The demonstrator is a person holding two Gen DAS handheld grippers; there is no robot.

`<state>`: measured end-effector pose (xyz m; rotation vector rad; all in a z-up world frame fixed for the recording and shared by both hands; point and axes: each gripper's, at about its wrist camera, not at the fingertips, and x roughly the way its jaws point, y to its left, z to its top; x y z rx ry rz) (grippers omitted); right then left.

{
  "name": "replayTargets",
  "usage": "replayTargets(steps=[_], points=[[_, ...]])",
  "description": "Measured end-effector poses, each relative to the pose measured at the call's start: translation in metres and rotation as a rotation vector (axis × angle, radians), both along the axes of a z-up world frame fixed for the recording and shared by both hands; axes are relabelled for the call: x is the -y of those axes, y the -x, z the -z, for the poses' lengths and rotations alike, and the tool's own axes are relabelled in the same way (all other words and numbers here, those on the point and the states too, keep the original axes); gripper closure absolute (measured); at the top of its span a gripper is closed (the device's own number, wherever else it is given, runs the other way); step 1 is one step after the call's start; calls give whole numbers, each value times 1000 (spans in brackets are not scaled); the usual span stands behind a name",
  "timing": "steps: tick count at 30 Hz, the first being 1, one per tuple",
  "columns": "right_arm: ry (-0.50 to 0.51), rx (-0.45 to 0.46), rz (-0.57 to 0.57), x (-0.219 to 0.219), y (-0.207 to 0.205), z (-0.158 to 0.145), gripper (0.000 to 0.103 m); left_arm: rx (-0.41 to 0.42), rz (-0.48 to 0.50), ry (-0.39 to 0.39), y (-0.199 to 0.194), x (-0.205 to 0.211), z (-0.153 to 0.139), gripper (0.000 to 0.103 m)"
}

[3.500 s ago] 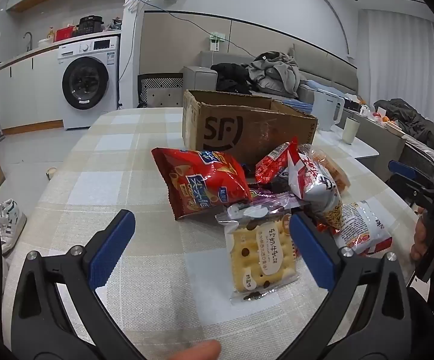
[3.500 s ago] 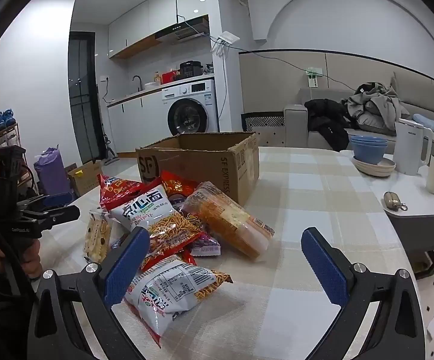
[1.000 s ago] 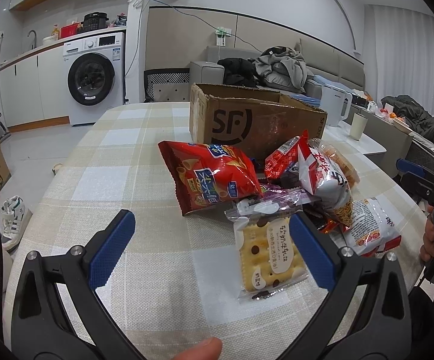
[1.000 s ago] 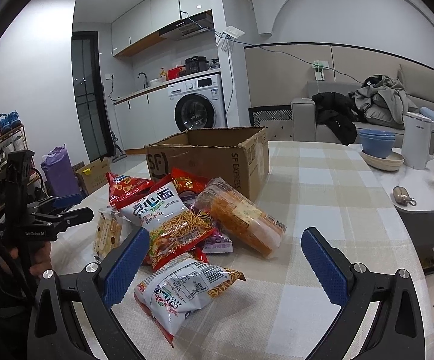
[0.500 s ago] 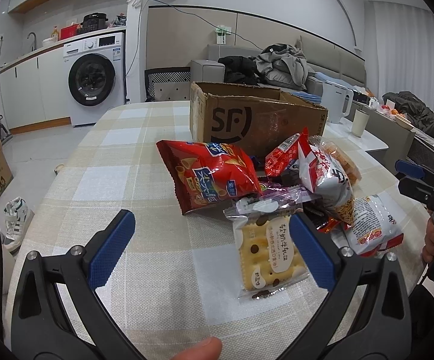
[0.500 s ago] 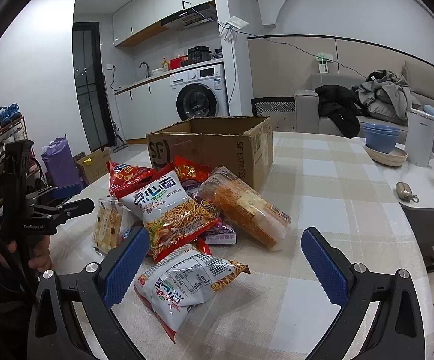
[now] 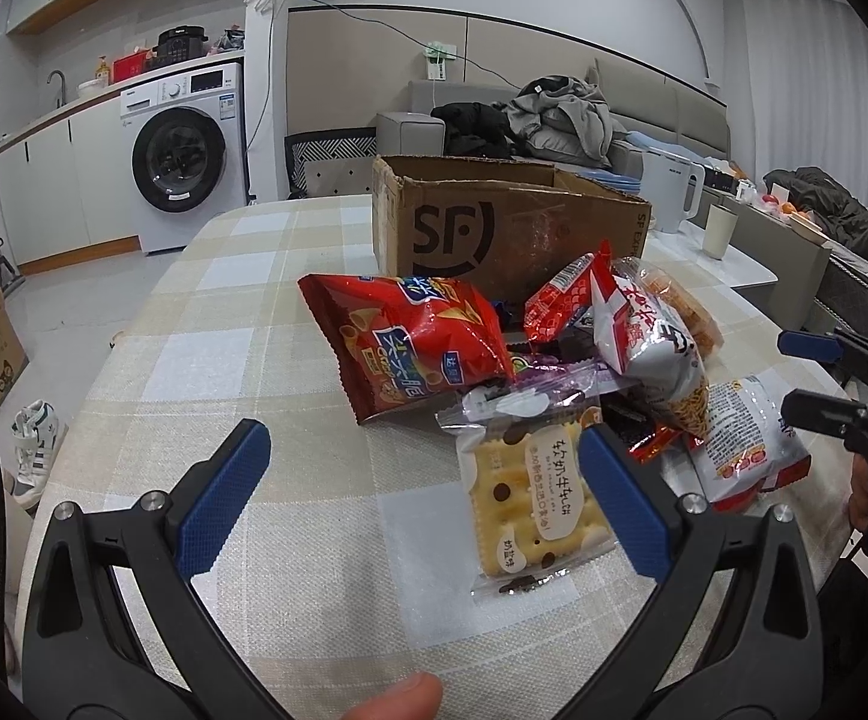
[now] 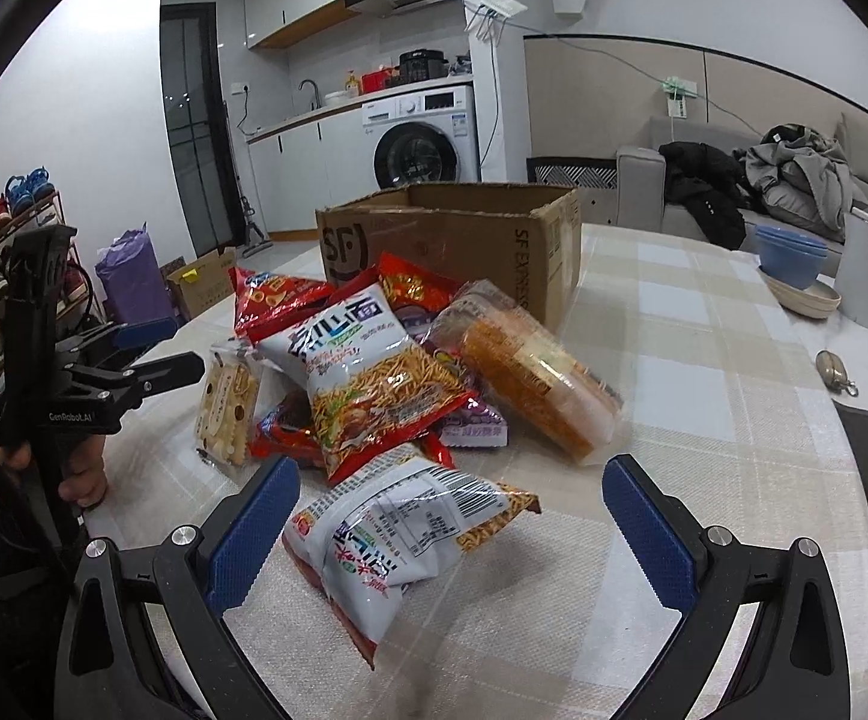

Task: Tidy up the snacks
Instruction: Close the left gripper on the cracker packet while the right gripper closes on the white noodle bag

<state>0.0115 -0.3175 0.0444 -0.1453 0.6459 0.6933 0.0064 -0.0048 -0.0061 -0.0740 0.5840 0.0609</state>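
Right wrist view: one cardboard box, two tools, left tool and right tool, both spread wide.

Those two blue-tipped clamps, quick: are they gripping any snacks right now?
Left gripper: open, holding nothing.
Right gripper: open, holding nothing.

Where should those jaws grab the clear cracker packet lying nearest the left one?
Probably by its near sealed edge. The clear cracker packet lies flat on the checked tablecloth, far end tucked under the purple wrapper. Coming low from the open left gripper side avoids the pile.
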Motion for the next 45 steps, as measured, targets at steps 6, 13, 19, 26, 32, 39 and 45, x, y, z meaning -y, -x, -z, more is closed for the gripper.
replayTargets(steps=[6, 13, 19, 26, 32, 39, 45], points=[[36, -100, -6, -9, -7, 12, 0, -23, -12, -26, -5, 5, 1, 1], [56, -148, -3, -16, -14, 19, 0, -35, 6, -5, -7, 8, 1, 1], [72, -188, -9, -25, -18, 23, 0, -62, 27, -19, -12, 15, 2, 1], [124, -193, -11, -45, -14, 26, 0, -93, 52, -66, -18, 30, 7, 1], [165, -190, 19, -50, -14, 29, 0, -118, 52, -93, -23, 35, 10, 1], [175, -203, 47, -35, -18, 30, 0, -143, 76, -85, -25, 38, 12, 1], [179, -203, 53, -37, -19, 32, 0, -162, 75, -128, -28, 46, 15, 1]])
